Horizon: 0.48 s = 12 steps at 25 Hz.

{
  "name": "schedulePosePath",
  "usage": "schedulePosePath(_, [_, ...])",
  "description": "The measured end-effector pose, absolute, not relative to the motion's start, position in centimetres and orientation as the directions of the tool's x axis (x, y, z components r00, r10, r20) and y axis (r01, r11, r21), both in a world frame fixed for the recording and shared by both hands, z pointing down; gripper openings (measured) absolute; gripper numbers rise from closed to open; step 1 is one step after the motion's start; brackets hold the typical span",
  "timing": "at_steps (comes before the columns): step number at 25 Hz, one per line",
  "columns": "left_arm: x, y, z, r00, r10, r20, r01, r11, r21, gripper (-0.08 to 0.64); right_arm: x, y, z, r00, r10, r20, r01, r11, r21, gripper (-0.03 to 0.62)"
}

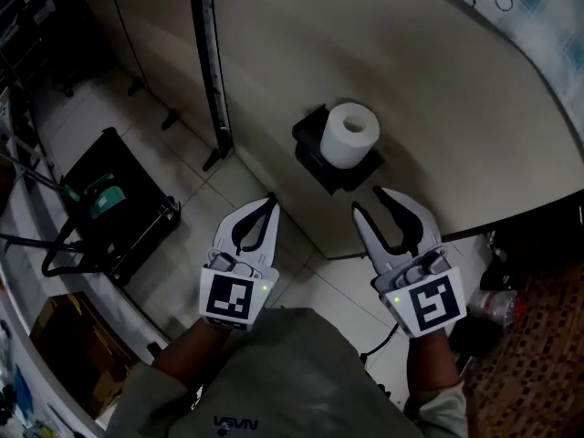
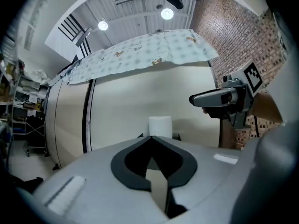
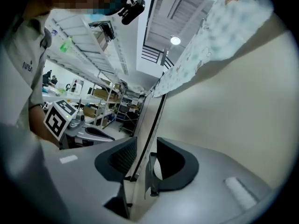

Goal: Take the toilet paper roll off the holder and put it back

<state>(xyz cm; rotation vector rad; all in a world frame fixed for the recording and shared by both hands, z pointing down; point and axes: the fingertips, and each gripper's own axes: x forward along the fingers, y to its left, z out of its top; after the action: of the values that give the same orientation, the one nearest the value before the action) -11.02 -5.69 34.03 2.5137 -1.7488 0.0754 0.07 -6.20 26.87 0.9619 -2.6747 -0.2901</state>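
Observation:
A white toilet paper roll [image 1: 349, 133] stands on end on a black holder [image 1: 335, 173] fixed to a beige panel [image 1: 438, 108]. My left gripper [image 1: 270, 203] is shut with nothing in it, a short way left of the holder and short of it. My right gripper [image 1: 368, 202] hangs open and empty just in front of the holder, not touching it. In the left gripper view the roll [image 2: 160, 126] rises right behind the closed tips [image 2: 151, 137], and the right gripper [image 2: 193, 99] shows at the right. The right gripper view looks past its open jaws at the panel.
A black vertical strip [image 1: 209, 62] runs down the panel left of the holder. A black cart [image 1: 114, 203] with a green item stands on the tiled floor at the left, and a cardboard box [image 1: 66, 347] lies nearer. A patterned cloth [image 1: 516, 3] covers the panel's top.

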Motion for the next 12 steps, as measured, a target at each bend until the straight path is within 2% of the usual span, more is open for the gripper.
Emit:
schedulePosePath(8, [-14.9, -8.9, 33.7, 0.403, -0.913, 0.063, -0.915, -0.399, 0.068, 0.005, -3.4, -11.1, 26.3, -0.645, -0.681, 0.346, -0.543, 0.727, 0.419, 0.157])
schedulePosePath(12, [-16.0, -10.4, 33.3, 0.395, -0.918, 0.040, -0.918, -0.391, 0.069, 0.003, -4.3, -13.4, 26.9, -0.617, -0.655, 0.435, -0.468, 0.751, 0.466, 0.161])
